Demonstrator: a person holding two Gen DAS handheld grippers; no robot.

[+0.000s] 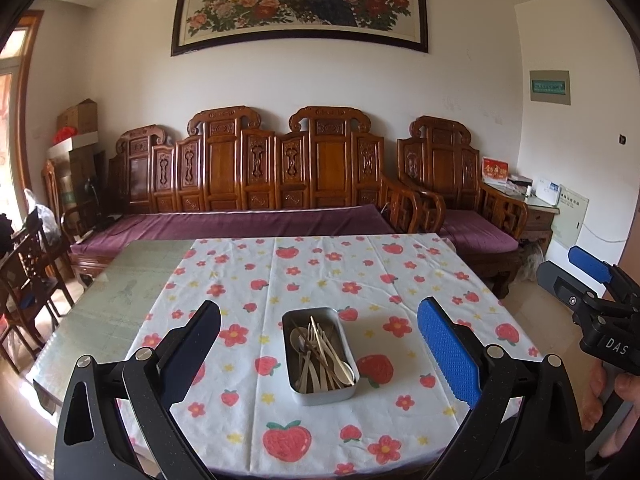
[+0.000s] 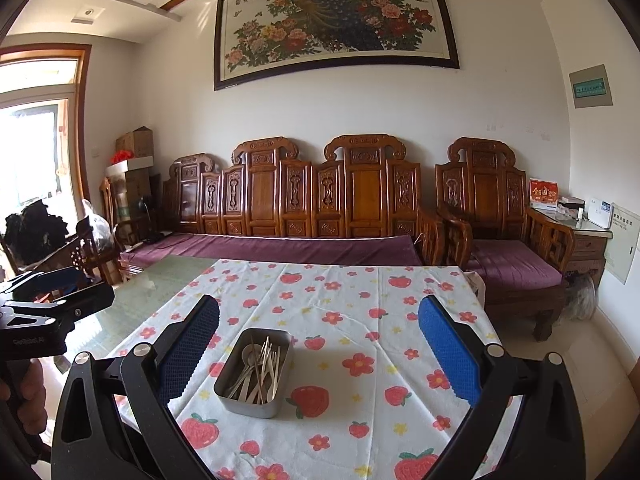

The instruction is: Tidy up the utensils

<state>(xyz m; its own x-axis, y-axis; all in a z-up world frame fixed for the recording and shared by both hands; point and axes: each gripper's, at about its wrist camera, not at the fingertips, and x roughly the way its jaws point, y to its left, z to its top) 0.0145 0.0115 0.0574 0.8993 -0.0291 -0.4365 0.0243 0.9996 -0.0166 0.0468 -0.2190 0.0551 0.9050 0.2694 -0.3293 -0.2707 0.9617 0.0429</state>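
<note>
Left wrist view: metal tin (image 1: pixel 320 394) sits lower centre of frame on the strawberry tablecloth (image 1: pixel 320 272), mixed utensils (image 1: pixel 320 350) piled inside. I see bare cloth on all sides of the tin, nothing else on it. Cloth stops short on the frame's left, leaving a strip of bare glass tabletop (image 1: pixel 120 292). Far table edge runs across mid-frame, with the purple-cushioned wooden bench (image 1: pixel 248 220) just behind it. My left gripper (image 1: pixel 320 356) is spread wide, fingers either side of the tin in frame, holding nothing, clear of the cloth. Right gripper (image 1: pixel 572 276) shows at right edge, off past the table side, also spread and empty. Right wrist view: tin (image 2: pixel 256 402) lower centre-left, right gripper (image 2: pixel 320 360) wide apart, nothing between the pads (image 2: pixel 448 350)
</note>
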